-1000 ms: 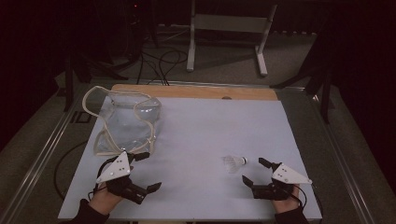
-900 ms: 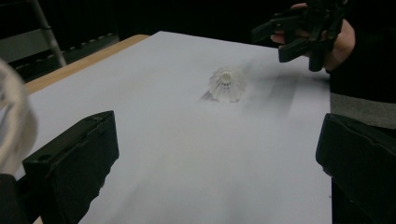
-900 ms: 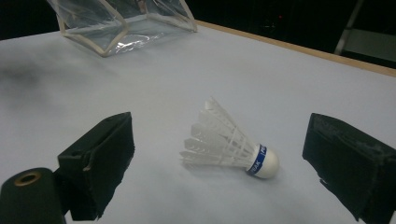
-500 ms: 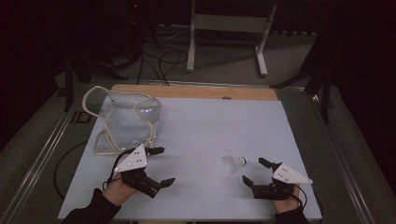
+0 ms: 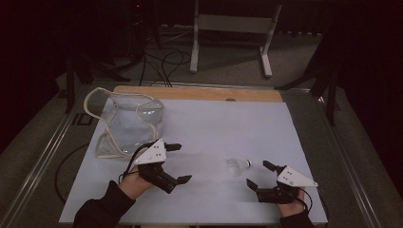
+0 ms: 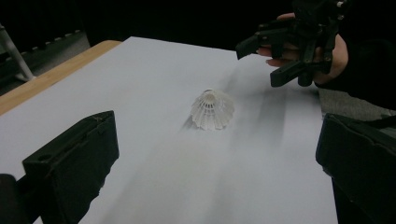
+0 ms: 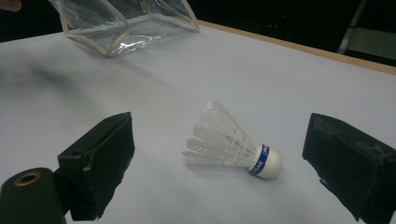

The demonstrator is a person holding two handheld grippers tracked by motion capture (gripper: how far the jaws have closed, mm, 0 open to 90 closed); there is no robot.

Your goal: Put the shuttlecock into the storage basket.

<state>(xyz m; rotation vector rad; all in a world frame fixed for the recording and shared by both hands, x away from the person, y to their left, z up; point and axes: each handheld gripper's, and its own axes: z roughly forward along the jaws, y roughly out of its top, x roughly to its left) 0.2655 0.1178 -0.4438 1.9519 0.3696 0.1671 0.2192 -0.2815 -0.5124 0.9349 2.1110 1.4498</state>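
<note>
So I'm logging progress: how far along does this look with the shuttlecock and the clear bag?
Nothing looks done: the shuttlecock lies on its side on the table, apart from the clear bag. Both the left gripper and right gripper are open and empty. Grasping and any bagging remain, if intended.

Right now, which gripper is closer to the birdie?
The right gripper. It sits just beside the birdie, on the person's side of it. The left gripper is farther off, nearer the clear bag.

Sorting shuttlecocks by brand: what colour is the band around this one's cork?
Blue band with white lettering; clearest in the right gripper view.
</note>
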